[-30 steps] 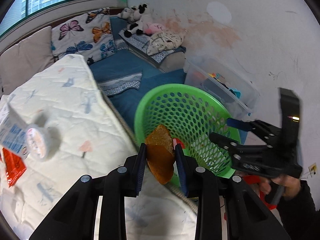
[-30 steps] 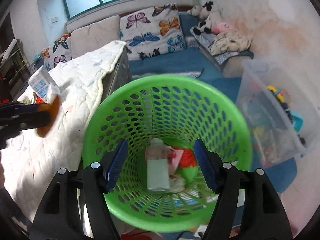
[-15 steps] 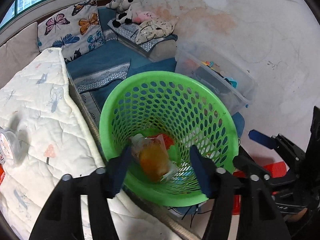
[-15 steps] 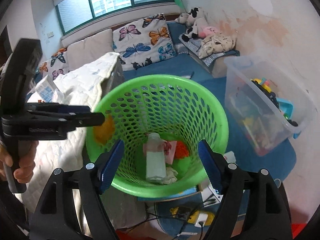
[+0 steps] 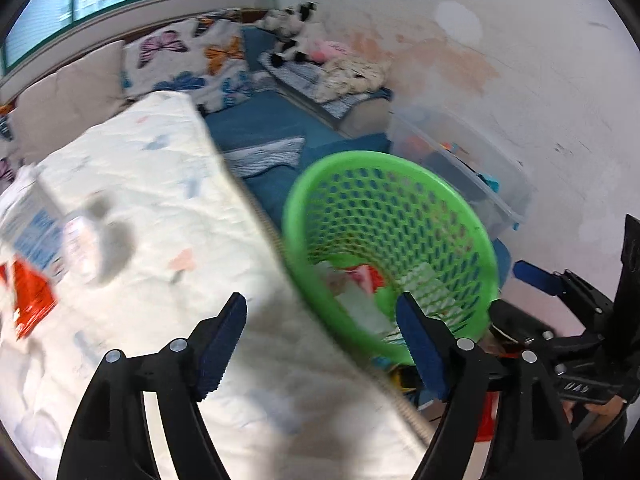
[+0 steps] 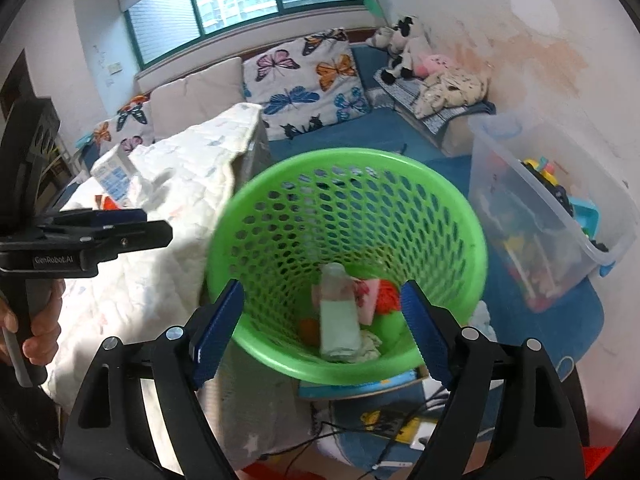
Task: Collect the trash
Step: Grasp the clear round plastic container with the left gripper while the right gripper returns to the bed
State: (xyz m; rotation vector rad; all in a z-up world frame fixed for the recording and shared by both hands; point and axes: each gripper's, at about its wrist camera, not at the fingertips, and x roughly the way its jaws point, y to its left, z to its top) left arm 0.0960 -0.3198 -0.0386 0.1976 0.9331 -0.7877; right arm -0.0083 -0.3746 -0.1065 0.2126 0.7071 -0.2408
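"GenRobot.AI" in pale letters on the left gripper point(image 6: 114, 226) body

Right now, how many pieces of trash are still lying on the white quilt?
3, clustered at the quilt's far left: a blue-and-white carton, a small round cup beside it, and a red wrapper below. Blur may hide more.

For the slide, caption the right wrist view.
Empty hand-held gripper opening above green basket holding a bottle and wrappers.

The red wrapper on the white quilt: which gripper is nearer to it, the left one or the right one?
Left. The left gripper, jaws opening and empty, hangs over the quilt where the red wrapper lies. The right gripper is over the green basket, off the quilt.
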